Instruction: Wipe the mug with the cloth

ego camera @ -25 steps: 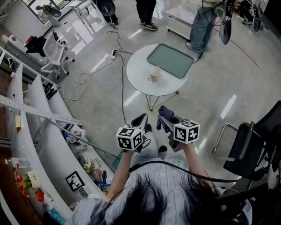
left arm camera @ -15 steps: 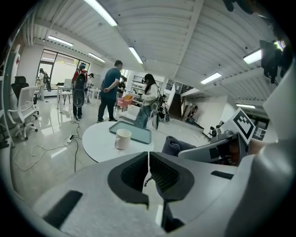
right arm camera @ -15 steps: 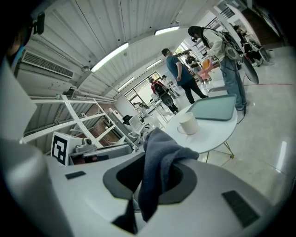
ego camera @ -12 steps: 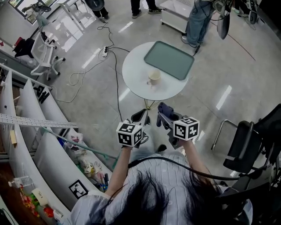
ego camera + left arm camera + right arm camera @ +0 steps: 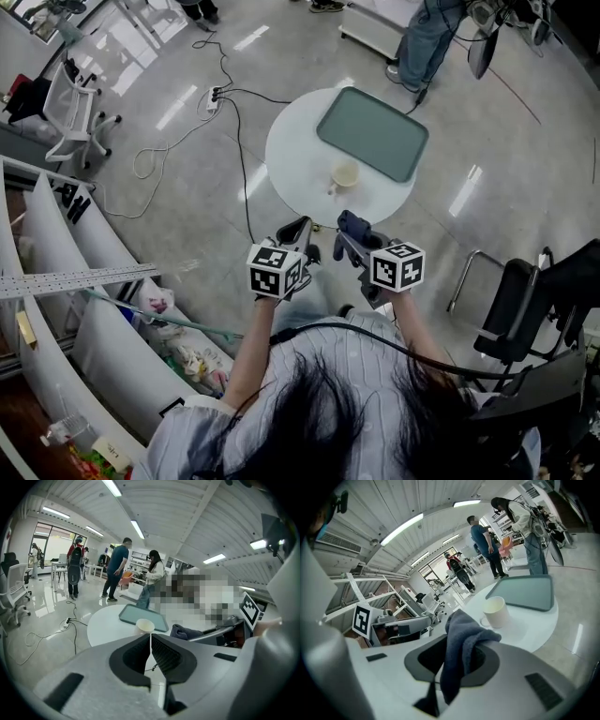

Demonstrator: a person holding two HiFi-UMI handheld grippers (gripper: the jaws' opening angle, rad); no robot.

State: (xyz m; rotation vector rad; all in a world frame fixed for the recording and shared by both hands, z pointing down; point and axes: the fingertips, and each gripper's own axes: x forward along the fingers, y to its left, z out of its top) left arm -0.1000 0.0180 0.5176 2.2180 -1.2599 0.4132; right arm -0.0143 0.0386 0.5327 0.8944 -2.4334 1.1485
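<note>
A cream mug (image 5: 344,175) stands on the round white table (image 5: 295,155), next to a grey-green tray (image 5: 372,133). The mug (image 5: 495,611) also shows ahead in the right gripper view, and as the mug (image 5: 145,626) in the left gripper view. My right gripper (image 5: 349,236) is shut on a dark blue-grey cloth (image 5: 461,648) that hangs out of its jaws; the cloth (image 5: 352,227) bunches at its tip. My left gripper (image 5: 300,234) is shut with nothing in it. Both grippers hover short of the table's near edge.
Several people (image 5: 483,542) stand beyond the table. A cable (image 5: 234,141) runs over the glossy floor at the left. White curved shelving (image 5: 84,309) lines the left side, a black chair (image 5: 525,309) stands at the right, a white office chair (image 5: 66,112) at far left.
The table and mug have come nearer to me and the grippers over the last second. Both grippers keep their pose, the cloth still in the right one.
</note>
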